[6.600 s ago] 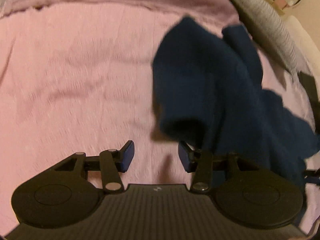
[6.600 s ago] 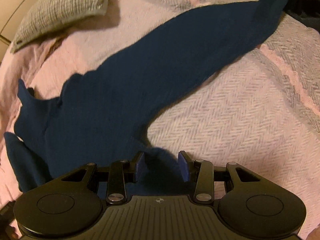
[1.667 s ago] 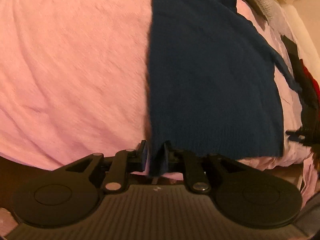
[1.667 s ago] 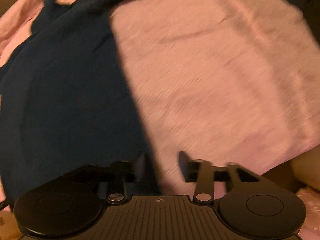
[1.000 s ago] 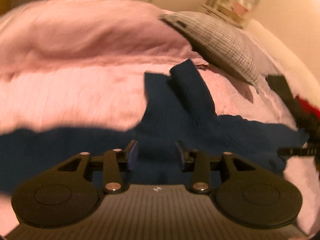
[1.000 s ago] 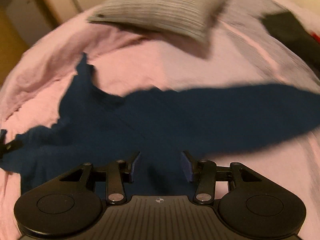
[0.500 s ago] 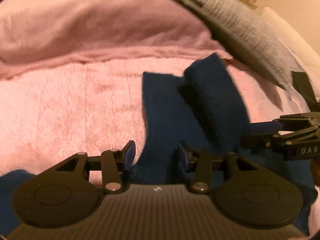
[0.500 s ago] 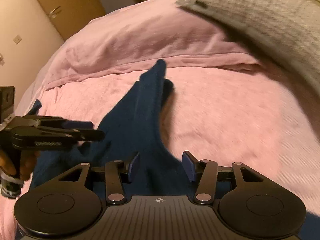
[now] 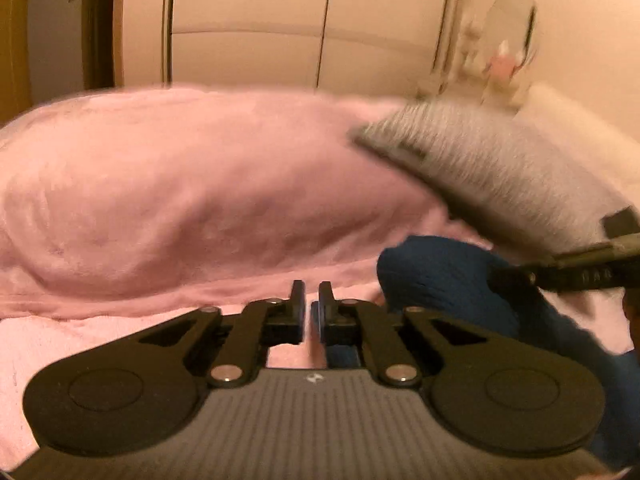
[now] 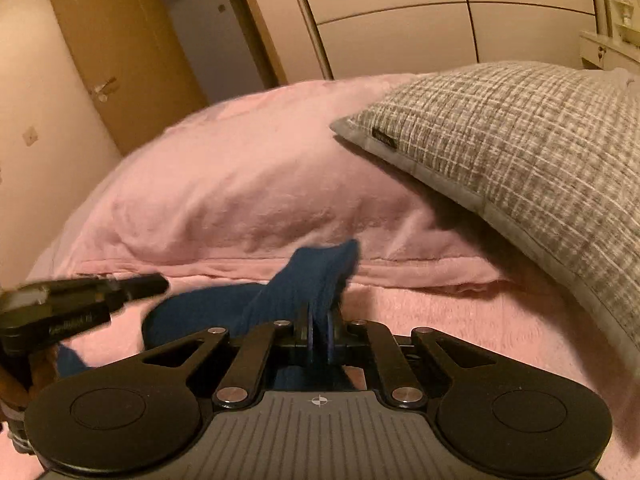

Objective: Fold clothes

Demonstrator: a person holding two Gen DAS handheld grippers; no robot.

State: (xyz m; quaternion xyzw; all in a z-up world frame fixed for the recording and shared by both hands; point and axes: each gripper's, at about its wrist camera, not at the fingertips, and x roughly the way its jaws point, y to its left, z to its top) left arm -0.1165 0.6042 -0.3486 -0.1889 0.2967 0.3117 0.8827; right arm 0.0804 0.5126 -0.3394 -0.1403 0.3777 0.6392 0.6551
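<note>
In the left wrist view, the left gripper point(image 9: 311, 312) has its fingers drawn almost together over the pink bed cover point(image 9: 48, 344), with dark blue fabric showing just behind the right finger; whether any is pinched I cannot tell. The navy sweater point(image 9: 444, 276) bunches to the right, below the grey pillow point(image 9: 500, 176). In the right wrist view, the right gripper point(image 10: 319, 330) is clamped on a raised fold of that sweater point(image 10: 316, 276), before the pink pillow point(image 10: 248, 196).

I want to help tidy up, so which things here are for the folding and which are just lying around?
For the folding: navy garment, right gripper pinching it, left gripper.
Just lying about: pink pillow, grey checked cushion, wardrobe, door.
</note>
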